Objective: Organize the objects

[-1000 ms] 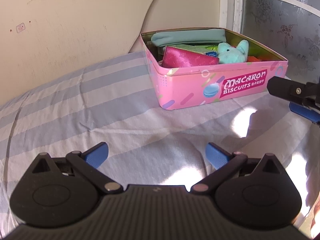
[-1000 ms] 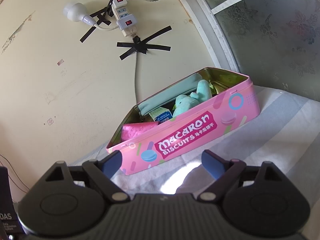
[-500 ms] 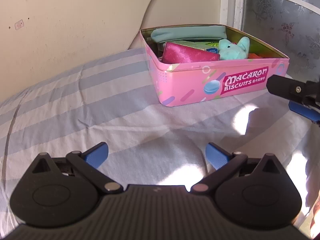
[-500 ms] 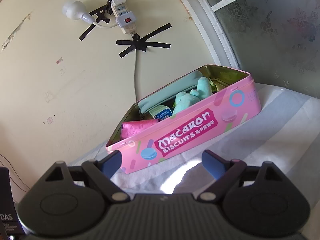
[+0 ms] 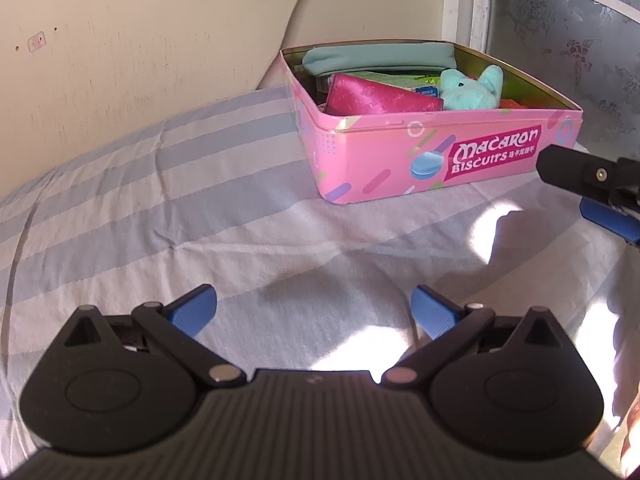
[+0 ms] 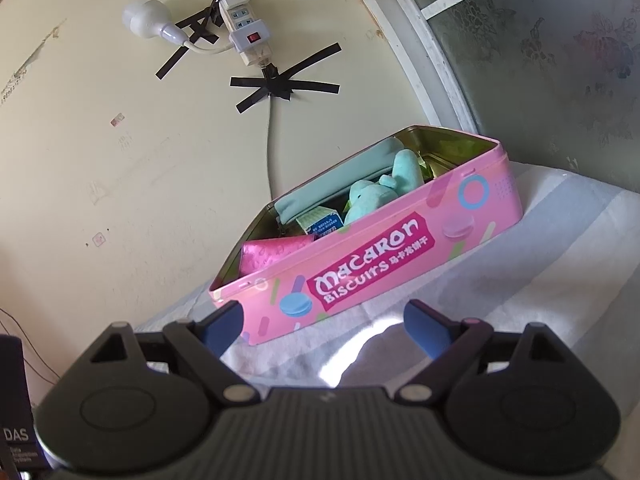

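A pink biscuit tin (image 5: 400, 152) (image 6: 400, 248) stands open on a striped bedsheet (image 5: 160, 208), near the wall corner. Inside lie a teal pouch (image 5: 376, 58) (image 6: 336, 184), a magenta pouch (image 5: 380, 98) (image 6: 272, 254), a teal plush toy (image 5: 472, 90) (image 6: 376, 192) and a small blue-and-white box (image 6: 324, 222). My left gripper (image 5: 314, 310) hovers open over bare sheet, well short of the tin. My right gripper (image 6: 322, 322) is open just in front of the tin's printed side, nothing between its fingers. One of its fingers (image 5: 576, 172) shows at the right edge of the left wrist view.
A cream wall (image 6: 120, 160) rises behind the bed, with a power strip (image 6: 244, 28), a bulb (image 6: 148, 20) and black tape on it. A frosted window (image 6: 560, 60) stands right of the tin. A dark device (image 6: 14, 400) sits at the lower left.
In the left wrist view the tin has slid slightly lower in the picture; the view tilted a touch. Both grippers stay open and in place.
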Demonstrator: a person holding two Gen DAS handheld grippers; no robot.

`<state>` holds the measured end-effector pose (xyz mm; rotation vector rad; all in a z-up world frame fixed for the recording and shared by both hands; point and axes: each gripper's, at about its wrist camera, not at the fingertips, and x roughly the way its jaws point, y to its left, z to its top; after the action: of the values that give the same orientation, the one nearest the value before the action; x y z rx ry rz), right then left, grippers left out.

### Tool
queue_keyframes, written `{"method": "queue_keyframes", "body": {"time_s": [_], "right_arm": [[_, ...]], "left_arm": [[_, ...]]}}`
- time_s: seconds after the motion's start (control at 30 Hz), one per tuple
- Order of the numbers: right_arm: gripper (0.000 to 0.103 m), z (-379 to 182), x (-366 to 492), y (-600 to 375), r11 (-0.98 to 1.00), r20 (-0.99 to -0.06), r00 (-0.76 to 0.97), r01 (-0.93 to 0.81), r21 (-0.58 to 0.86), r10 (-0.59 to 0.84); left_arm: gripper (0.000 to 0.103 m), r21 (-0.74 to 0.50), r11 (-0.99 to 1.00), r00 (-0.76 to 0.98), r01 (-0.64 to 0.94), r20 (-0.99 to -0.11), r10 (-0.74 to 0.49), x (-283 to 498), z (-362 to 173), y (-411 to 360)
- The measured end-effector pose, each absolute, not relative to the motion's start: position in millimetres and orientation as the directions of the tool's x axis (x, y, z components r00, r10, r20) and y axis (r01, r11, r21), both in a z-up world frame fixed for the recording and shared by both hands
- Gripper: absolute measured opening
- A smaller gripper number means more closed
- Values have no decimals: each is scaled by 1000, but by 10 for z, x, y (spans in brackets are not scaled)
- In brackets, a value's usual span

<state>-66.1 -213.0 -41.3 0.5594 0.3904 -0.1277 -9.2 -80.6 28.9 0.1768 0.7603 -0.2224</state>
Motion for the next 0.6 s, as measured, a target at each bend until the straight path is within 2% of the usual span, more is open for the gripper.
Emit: {"method": "queue_keyframes", "body": {"time_s": [0.6], "right_arm": [[91,-437,-665,-2154,838,-401,916,225,497,-8]], "left_arm": [[103,75,964,691,254,-711,-127,-87,247,-824]]}}
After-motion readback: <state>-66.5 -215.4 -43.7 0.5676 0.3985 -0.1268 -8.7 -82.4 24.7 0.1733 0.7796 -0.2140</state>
